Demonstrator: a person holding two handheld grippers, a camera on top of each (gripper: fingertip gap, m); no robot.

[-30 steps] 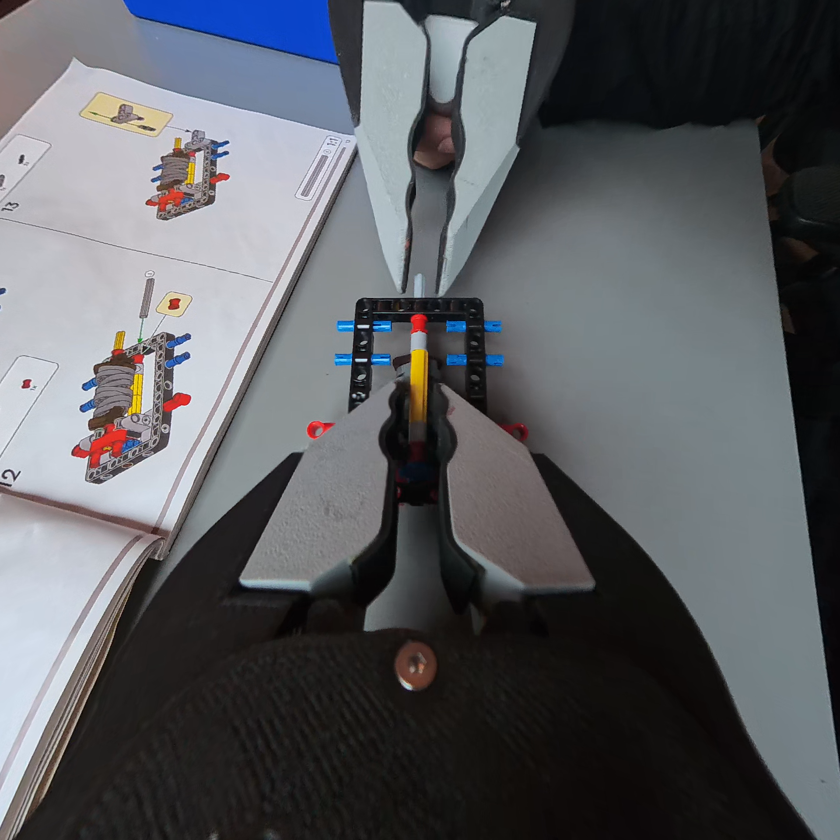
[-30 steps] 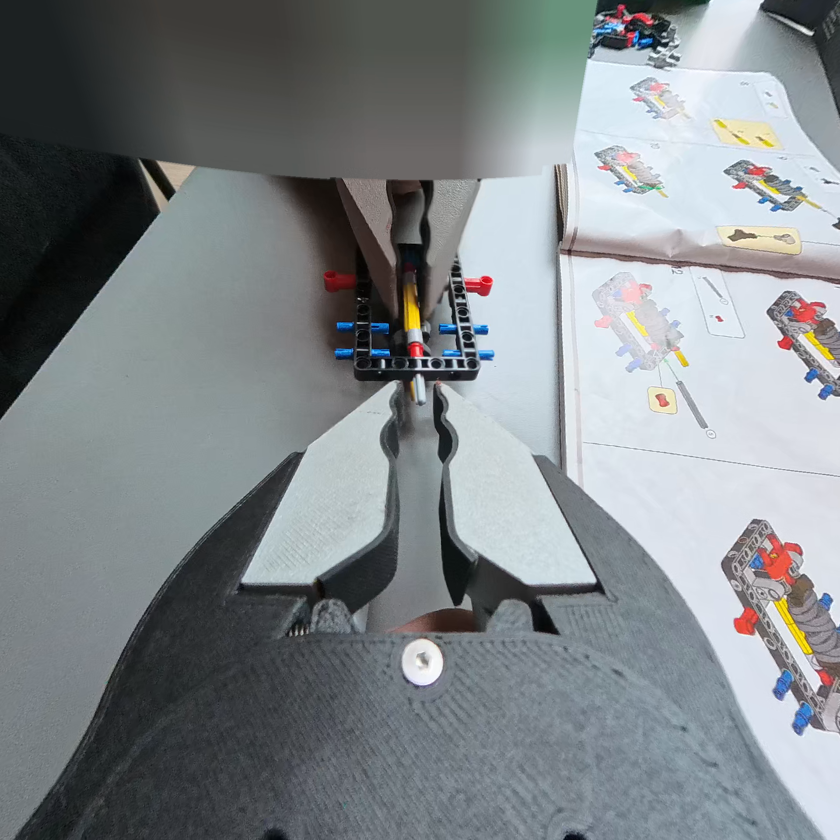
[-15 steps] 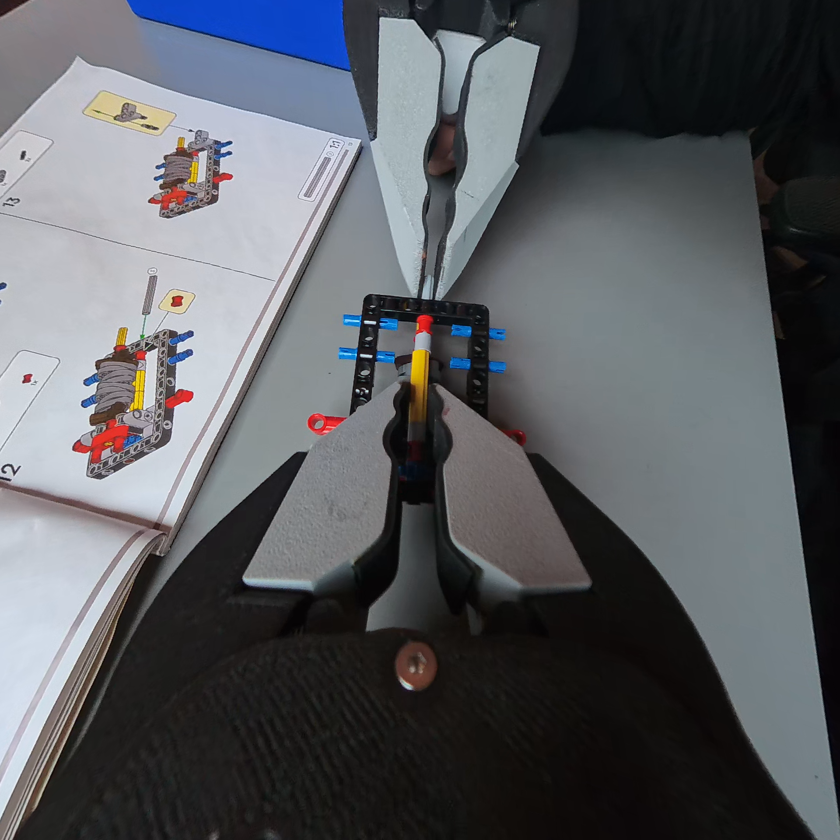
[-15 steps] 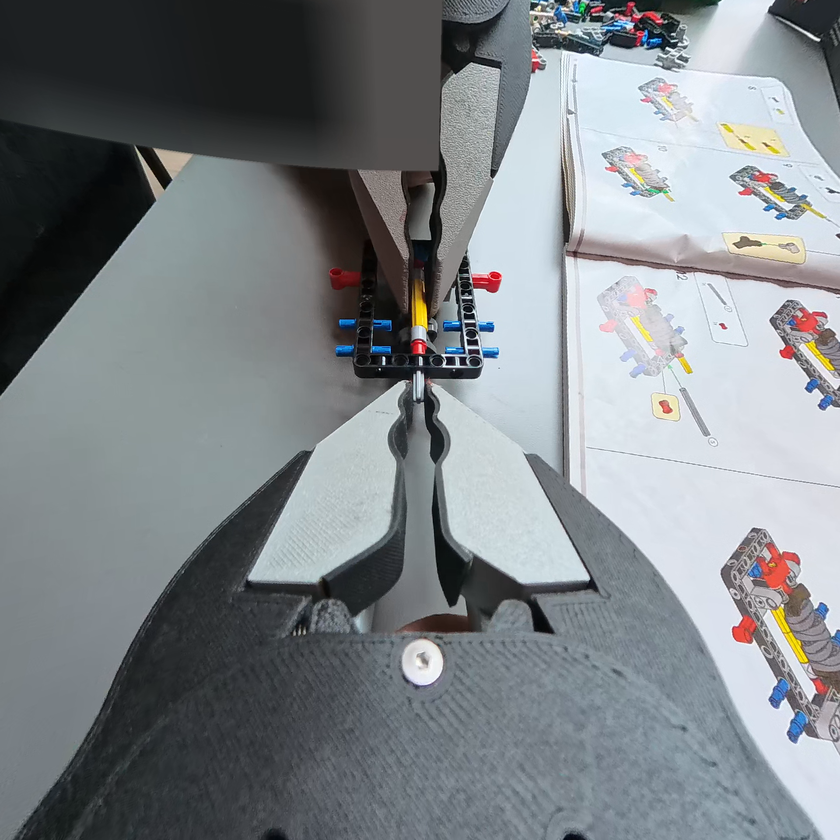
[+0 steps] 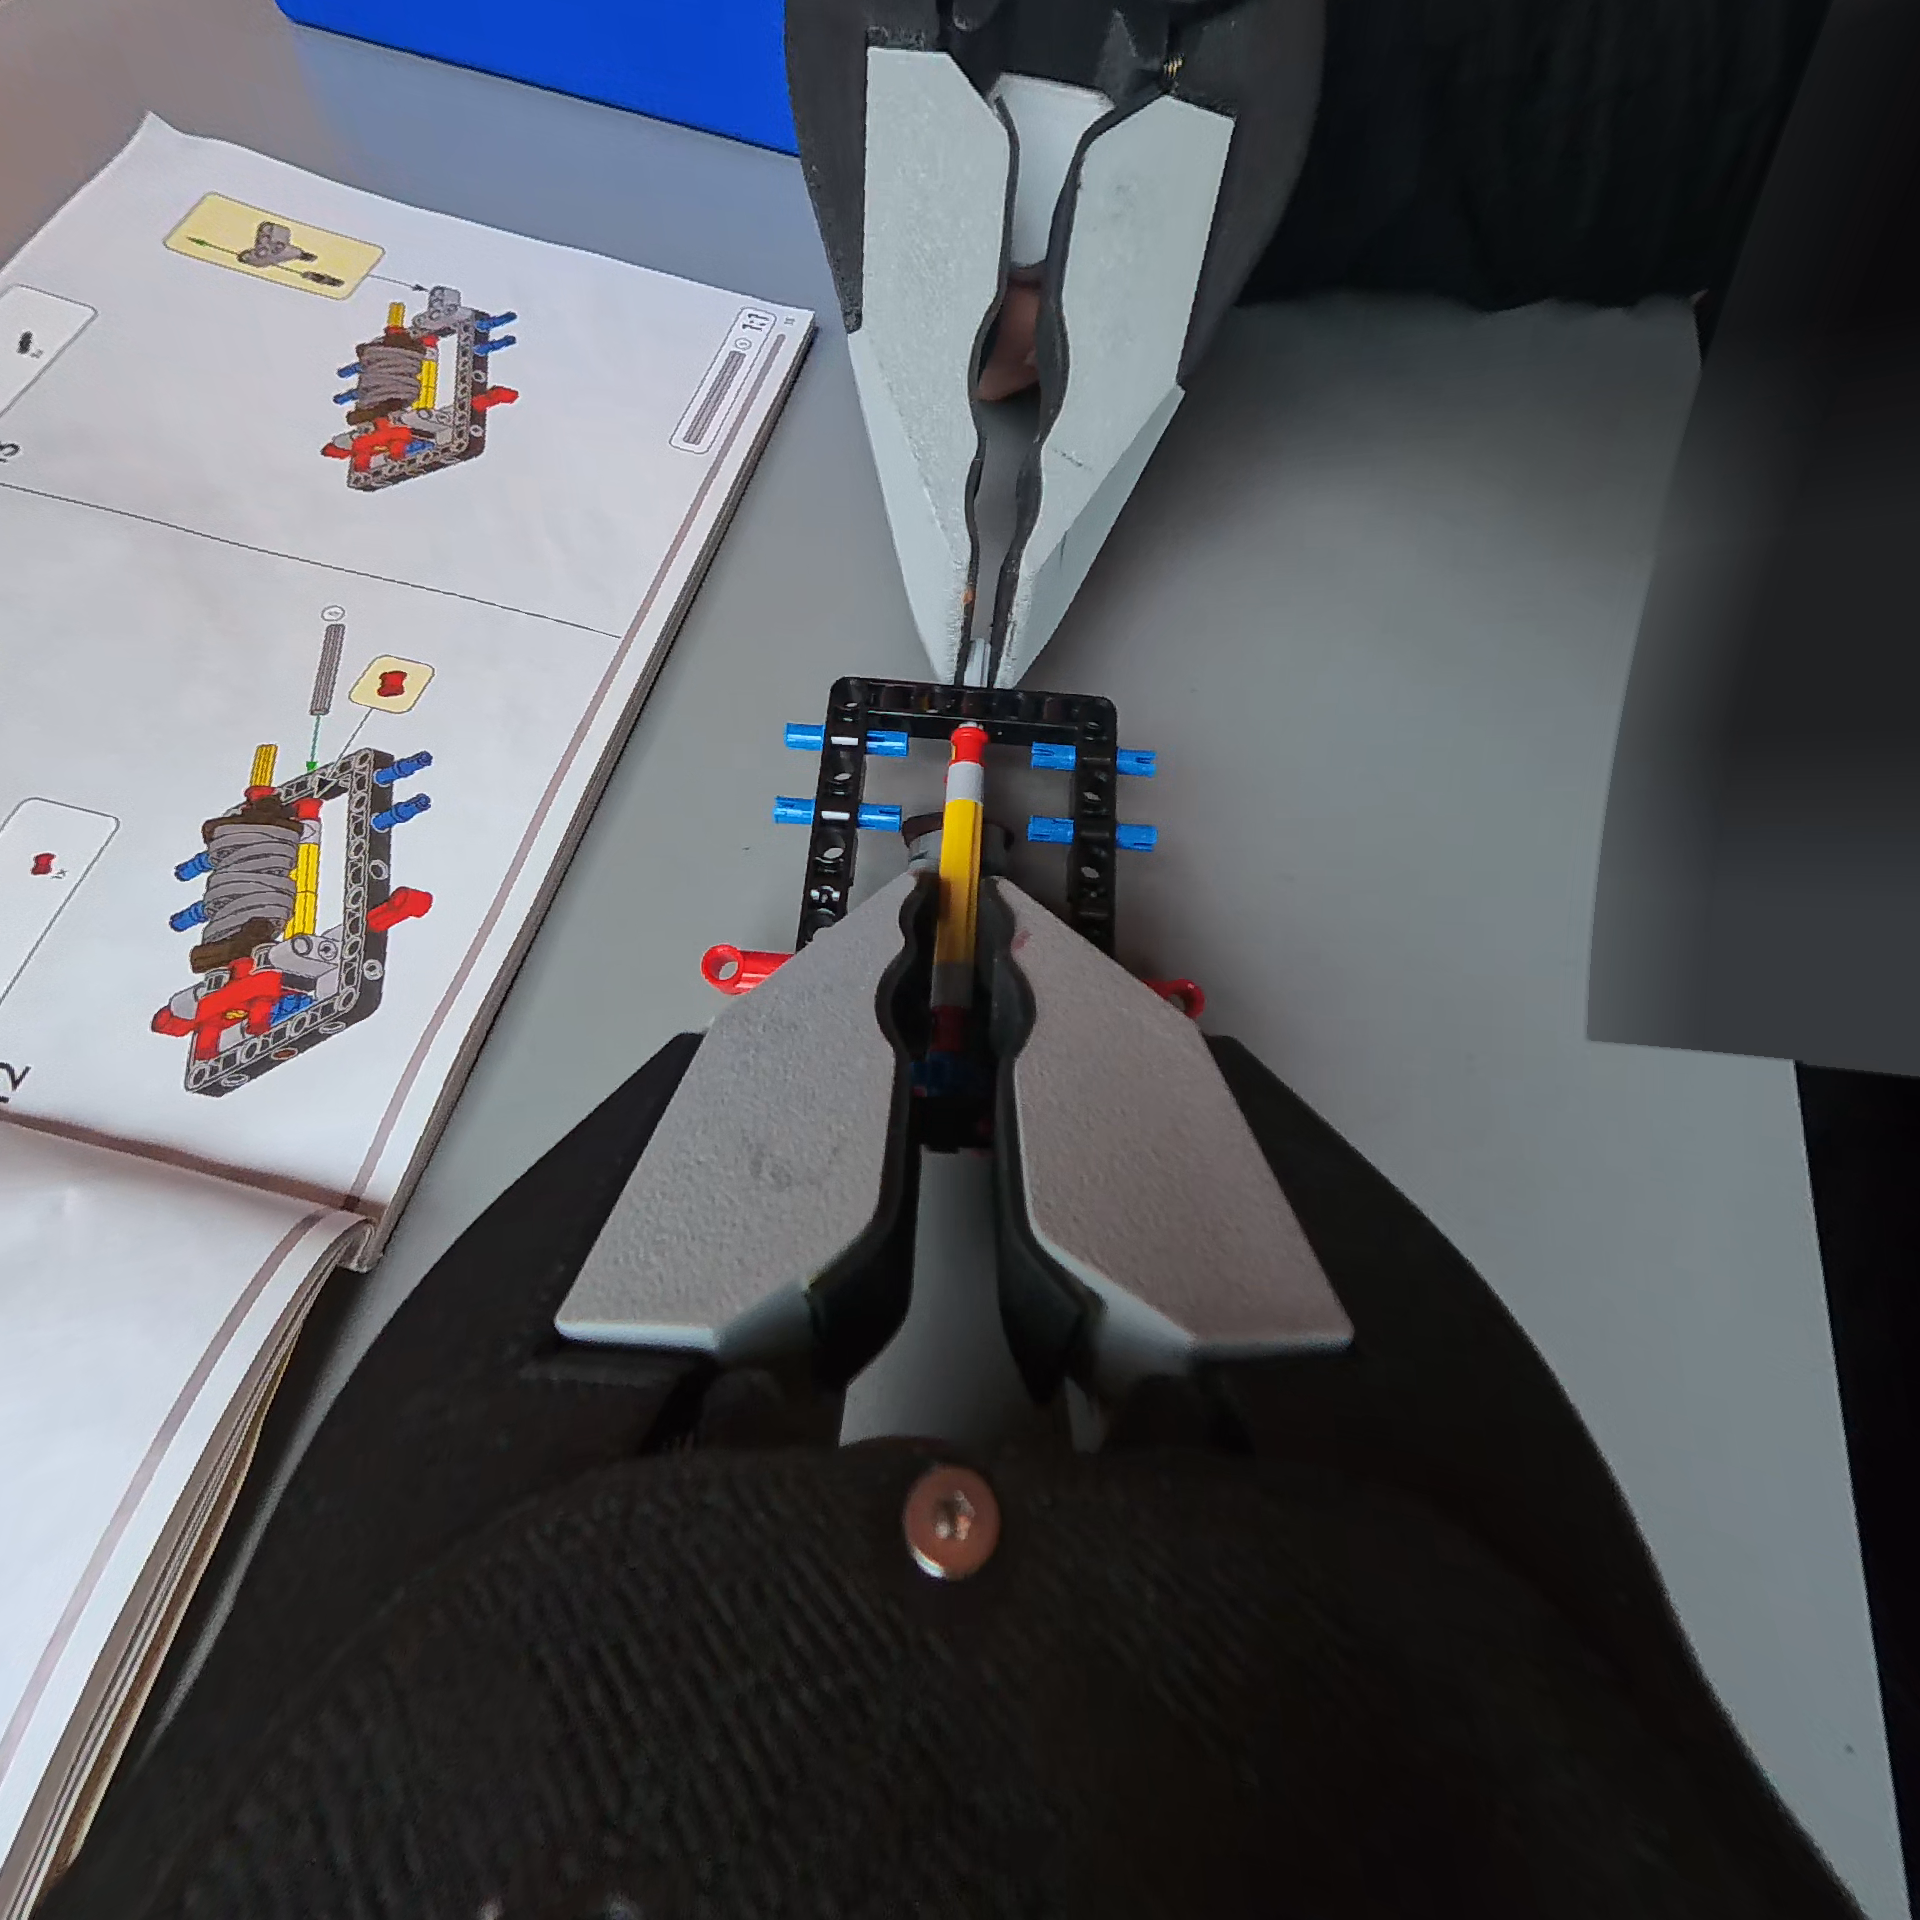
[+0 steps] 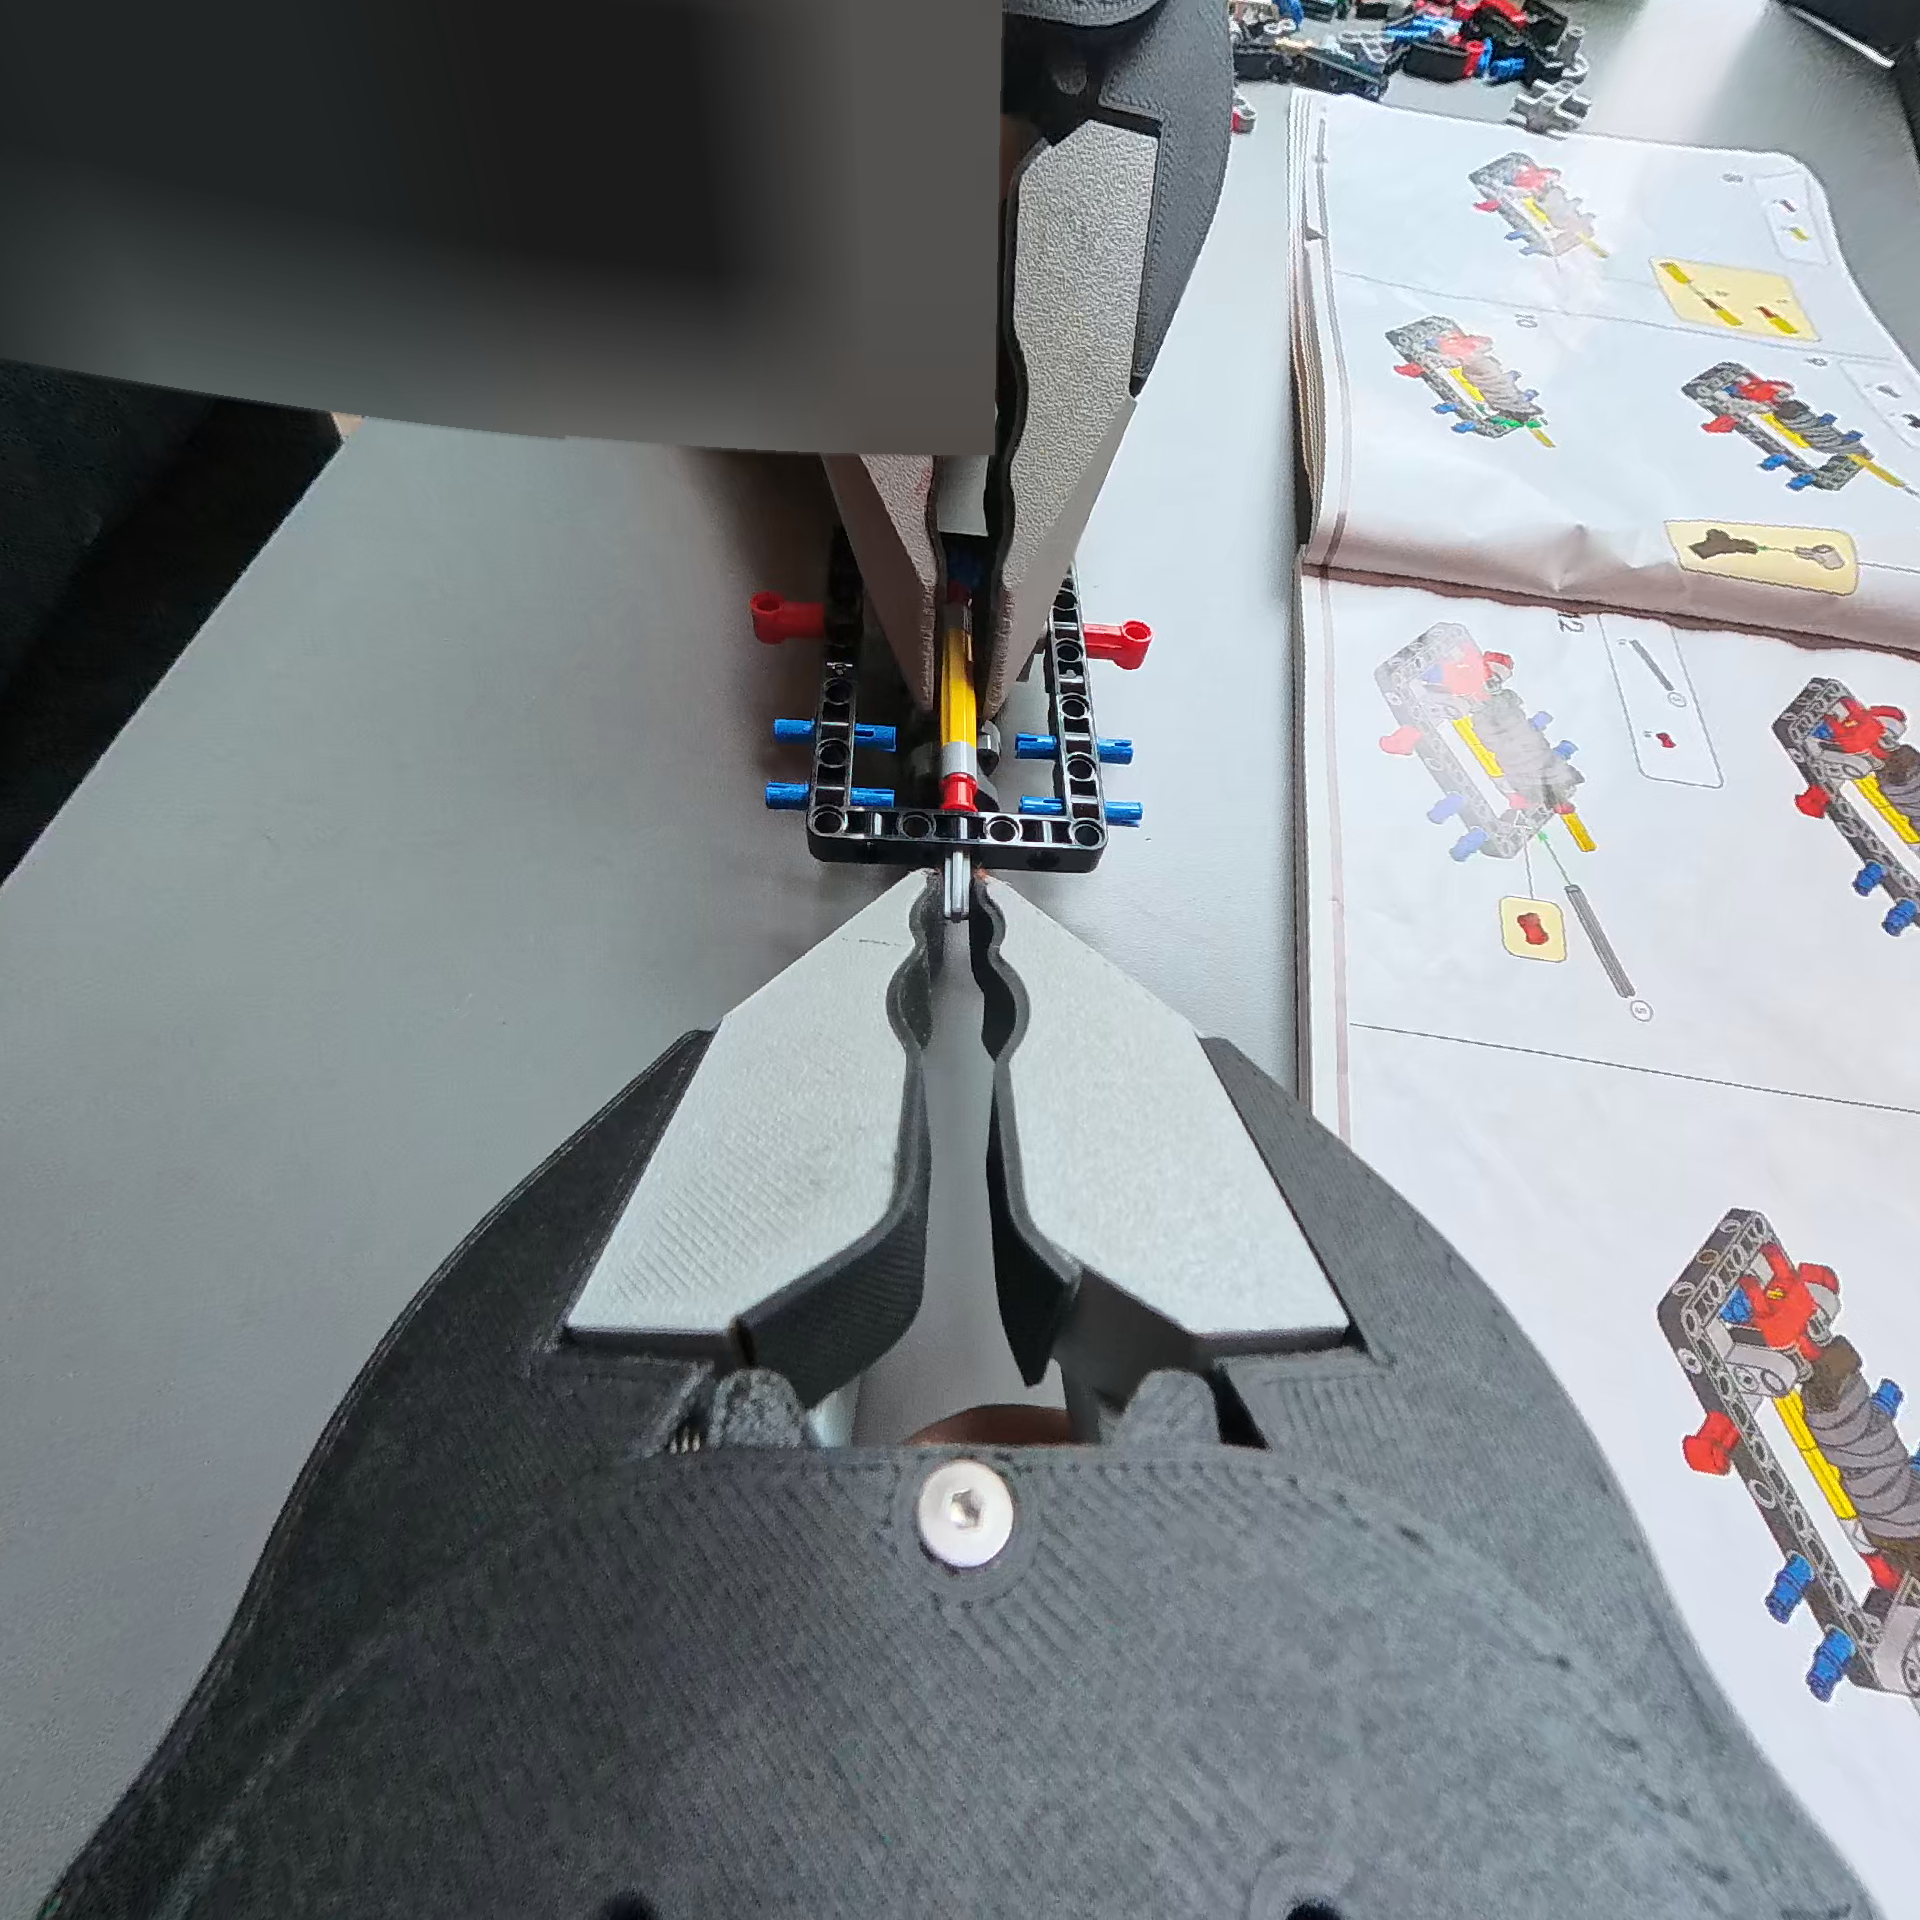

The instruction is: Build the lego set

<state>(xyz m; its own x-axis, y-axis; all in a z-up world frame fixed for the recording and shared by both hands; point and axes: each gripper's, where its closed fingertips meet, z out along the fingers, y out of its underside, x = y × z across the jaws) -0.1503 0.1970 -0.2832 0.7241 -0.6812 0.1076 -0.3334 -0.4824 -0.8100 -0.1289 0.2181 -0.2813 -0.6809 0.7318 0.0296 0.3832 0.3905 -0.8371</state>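
Since a second ago my right gripper (image 6: 958, 906) has closed from an open straddle onto the grey axle (image 6: 957, 896) poking out of the black frame (image 6: 956, 828) — now pinched at its tip. My left gripper (image 5: 954, 940) stays clamped on the yellow-and-red core (image 5: 958, 831) inside the frame, mid-table beside the open instruction booklet (image 5: 312, 623). I judge the axle only partly seated; loose parts (image 6: 1403, 42) wait at the far edge — most of the build remains.
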